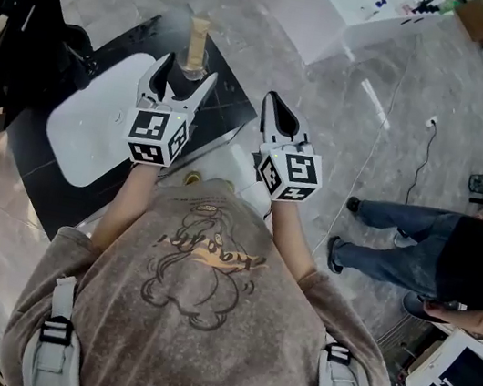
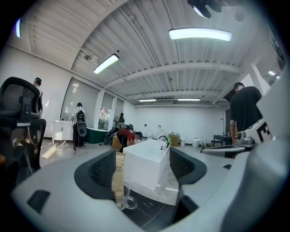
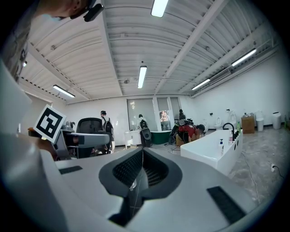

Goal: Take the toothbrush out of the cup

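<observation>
Dark worktop (image 1: 144,36) in a bright hall; left gripper (image 1: 186,74) fingers stand wide apart, cup (image 1: 193,64) with toothbrush (image 1: 198,37) just beyond their tips; right gripper (image 1: 272,102) fingers closed, empty.

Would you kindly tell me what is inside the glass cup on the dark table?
A tall tan pack stands upright in the glass cup, rising well above its rim. Its wrapper covers whatever it holds.

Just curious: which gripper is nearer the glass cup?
Left. The left gripper points at the cup, open jaws close to it; the right gripper, shut, sits farther off to the cup's right.
</observation>
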The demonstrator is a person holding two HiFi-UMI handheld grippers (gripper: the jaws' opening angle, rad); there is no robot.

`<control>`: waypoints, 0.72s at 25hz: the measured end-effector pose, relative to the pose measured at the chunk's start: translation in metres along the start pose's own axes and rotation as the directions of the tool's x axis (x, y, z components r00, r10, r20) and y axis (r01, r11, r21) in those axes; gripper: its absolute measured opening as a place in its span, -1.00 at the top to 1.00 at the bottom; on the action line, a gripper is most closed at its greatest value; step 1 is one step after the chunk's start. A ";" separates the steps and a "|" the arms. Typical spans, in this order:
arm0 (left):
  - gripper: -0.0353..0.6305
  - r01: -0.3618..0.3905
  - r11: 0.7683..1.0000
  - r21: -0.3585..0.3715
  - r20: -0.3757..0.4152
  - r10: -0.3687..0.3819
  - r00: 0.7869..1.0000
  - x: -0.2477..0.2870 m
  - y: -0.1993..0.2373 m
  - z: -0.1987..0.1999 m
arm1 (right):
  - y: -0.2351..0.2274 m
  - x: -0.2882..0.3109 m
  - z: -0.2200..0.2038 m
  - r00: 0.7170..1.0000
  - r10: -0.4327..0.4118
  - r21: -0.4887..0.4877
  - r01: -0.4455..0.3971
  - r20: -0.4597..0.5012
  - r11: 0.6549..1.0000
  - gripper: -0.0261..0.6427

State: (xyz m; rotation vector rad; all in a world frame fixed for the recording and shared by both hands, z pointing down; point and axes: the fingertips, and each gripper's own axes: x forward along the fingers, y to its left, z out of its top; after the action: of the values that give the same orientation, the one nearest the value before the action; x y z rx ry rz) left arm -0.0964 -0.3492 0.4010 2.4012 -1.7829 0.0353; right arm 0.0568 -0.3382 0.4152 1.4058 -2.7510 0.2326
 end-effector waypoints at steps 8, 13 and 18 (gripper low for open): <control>-0.21 -0.024 1.000 0.000 -0.054 0.024 0.998 0.015 0.011 -0.017 | -0.001 0.003 0.000 1.000 0.005 0.002 -0.005 0.001 1.000 0.87; -0.21 -0.044 0.999 -0.014 -0.104 0.043 0.994 0.038 0.029 -0.038 | -0.001 0.003 -0.002 1.000 0.008 0.004 -0.008 -0.005 1.000 0.87; -0.21 -0.058 0.998 -0.020 -0.159 0.054 0.986 0.067 0.046 -0.059 | 0.002 0.003 -0.007 1.000 0.018 0.006 -0.018 -0.020 1.000 0.87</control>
State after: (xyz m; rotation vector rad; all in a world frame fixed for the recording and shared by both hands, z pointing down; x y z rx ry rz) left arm -0.1166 -0.4174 0.4717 2.2614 -1.7673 0.2028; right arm 0.0529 -0.3386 0.4225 1.3735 -2.7503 0.2535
